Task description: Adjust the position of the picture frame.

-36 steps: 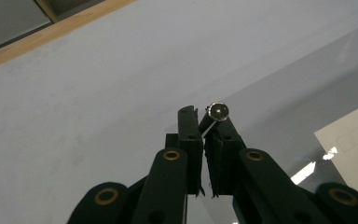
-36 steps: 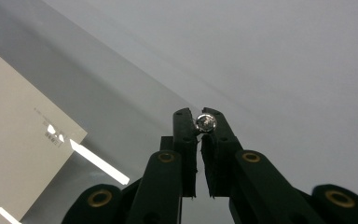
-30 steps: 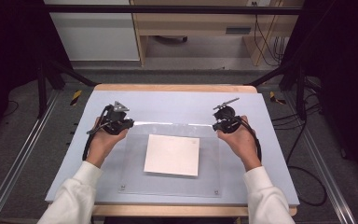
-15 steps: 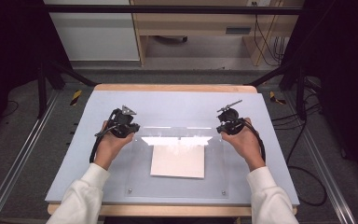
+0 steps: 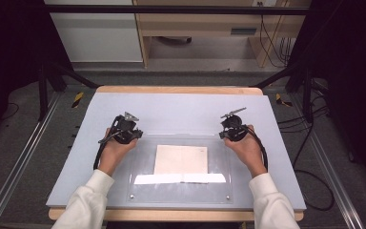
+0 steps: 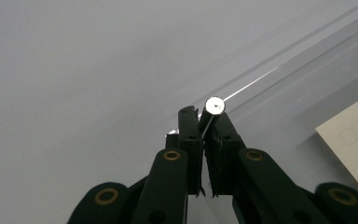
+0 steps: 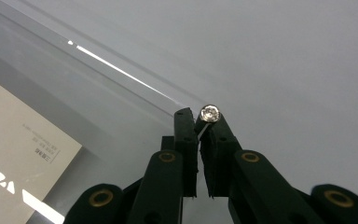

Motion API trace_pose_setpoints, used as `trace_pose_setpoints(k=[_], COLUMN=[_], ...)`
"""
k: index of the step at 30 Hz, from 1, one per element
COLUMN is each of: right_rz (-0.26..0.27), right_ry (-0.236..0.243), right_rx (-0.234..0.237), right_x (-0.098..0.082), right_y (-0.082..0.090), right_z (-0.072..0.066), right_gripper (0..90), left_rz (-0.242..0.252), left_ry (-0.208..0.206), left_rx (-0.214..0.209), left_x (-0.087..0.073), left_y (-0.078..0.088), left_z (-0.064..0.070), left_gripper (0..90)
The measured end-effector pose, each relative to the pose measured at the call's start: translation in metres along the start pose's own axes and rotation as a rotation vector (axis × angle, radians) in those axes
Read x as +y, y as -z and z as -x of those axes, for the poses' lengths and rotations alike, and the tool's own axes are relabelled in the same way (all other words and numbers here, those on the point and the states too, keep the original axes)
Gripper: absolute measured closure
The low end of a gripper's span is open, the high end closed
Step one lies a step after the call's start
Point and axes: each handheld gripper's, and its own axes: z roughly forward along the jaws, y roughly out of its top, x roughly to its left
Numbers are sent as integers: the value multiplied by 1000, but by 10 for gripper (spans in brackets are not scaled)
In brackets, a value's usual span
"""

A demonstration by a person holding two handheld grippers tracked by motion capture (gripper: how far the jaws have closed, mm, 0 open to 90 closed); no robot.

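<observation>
Two grippers are pinching the far corners of a clear acrylic sheet (image 5: 181, 191), one corner each. Its near edge is resting on the counter (image 5: 181, 107), with glare running along it. Under the sheet a cream paper card (image 5: 181, 158) is lying flat, small print showing on it in the right gripper view.

Left gripper (image 5: 132, 135): fingers (image 6: 189, 140) are closed narrow on the sheet edge, right beside a round silver standoff cap (image 6: 214, 105). Right gripper (image 5: 228, 133): same grip, fingers (image 7: 186, 140) clamping the edge next to its own cap (image 7: 209, 113).

Judging by the pose, the step in hand is setting the sheet down flat over the card. To do it well:
- keeping both hands level with each other, so the sheet isn't twisting
- letting the far edge come down slowly, near edge acting as the hinge
- watching that the card isn't sliding out from under
- opening the fingers only once the standoffs are sitting on the counter

Materials: sheet is rigid, glossy, transparent, rectangular, metal caps at the corners. Card is matte, thin. Counter is smooth, pale grey, wood edge at the far side.
</observation>
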Motion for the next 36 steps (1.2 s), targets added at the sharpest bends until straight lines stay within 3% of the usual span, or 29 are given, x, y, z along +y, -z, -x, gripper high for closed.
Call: trace_pose_setpoints(k=[6, 19, 21, 22, 25, 26, 29, 33, 36], right_rz=[-5, 6, 17, 28, 116, 145, 236, 334, 341], right_ry=[-8, -7, 8, 23, 73, 71, 83, 72, 58], right_rx=[-5, -14, 3, 10, -32, -30, -64, -92, -90], right_x=[-3, -4, -5, -6, -13, -16, -30, -44, -46], right_y=[-7, -8, -5, -3, 15, 19, 35, 42, 40], right_z=[0, 1, 0, 0, 0, -1, -3, -7, -8], right_gripper=[856, 851, 785, 758, 646, 610, 461, 326, 221], left_rz=[8, 24, 33, 44, 101, 128, 196, 251, 268], left_ry=[22, 19, 21, 19, -13, -22, -20, -2, 19], left_rx=[-2, 2, 13, 29, 79, 109, 134, 104, 103], left_x=[-4, -3, -4, -5, -7, -9, -17, -26, -28], left_y=[-6, -8, -7, -3, 8, 14, 23, 27, 29], left_z=[0, 0, 0, 1, 5, 7, 10, 11, 13], left_gripper=[847, 844, 821, 788, 630, 572, 444, 313, 190])
